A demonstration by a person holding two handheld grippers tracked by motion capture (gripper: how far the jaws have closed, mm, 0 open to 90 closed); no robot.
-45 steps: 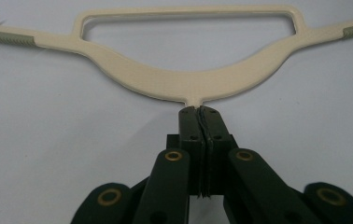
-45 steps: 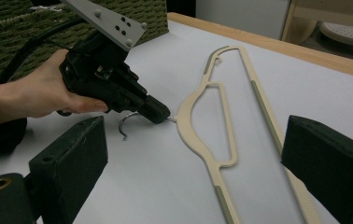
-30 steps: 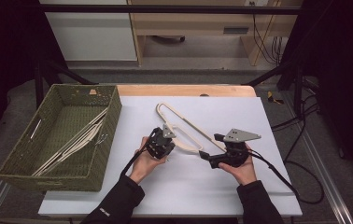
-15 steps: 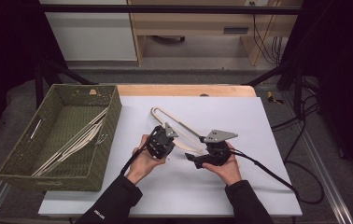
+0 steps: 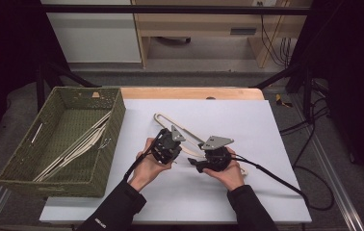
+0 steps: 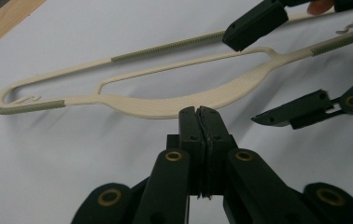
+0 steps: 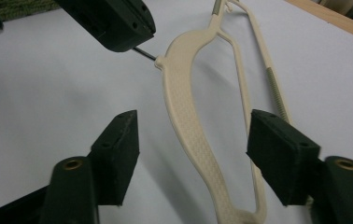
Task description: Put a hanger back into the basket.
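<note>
The left gripper (image 6: 199, 114) has its jaws clenched on the thin metal hook of the cream hanger (image 6: 179, 100) — a narrow stem between flat pads — so the likeliest slip, I'd say, is the hanger swinging or twisting about that one pinch point as it comes off the white table (image 5: 247, 125). The right gripper (image 7: 193, 140) is released but has just been closing, its jaws straddling the hanger's broad shoulder arm without pressing on it; if they shut while the hanger hangs tilted, a pad could push the arm aside rather than catch it. The hanger stretches away ahead of the left gripper — pale plastic, a textured curved shoulder, ribbed grey-green grip strips near both ends. The green basket (image 5: 100, 154) holding similar hangers stands well off beyond the left gripper.
</note>
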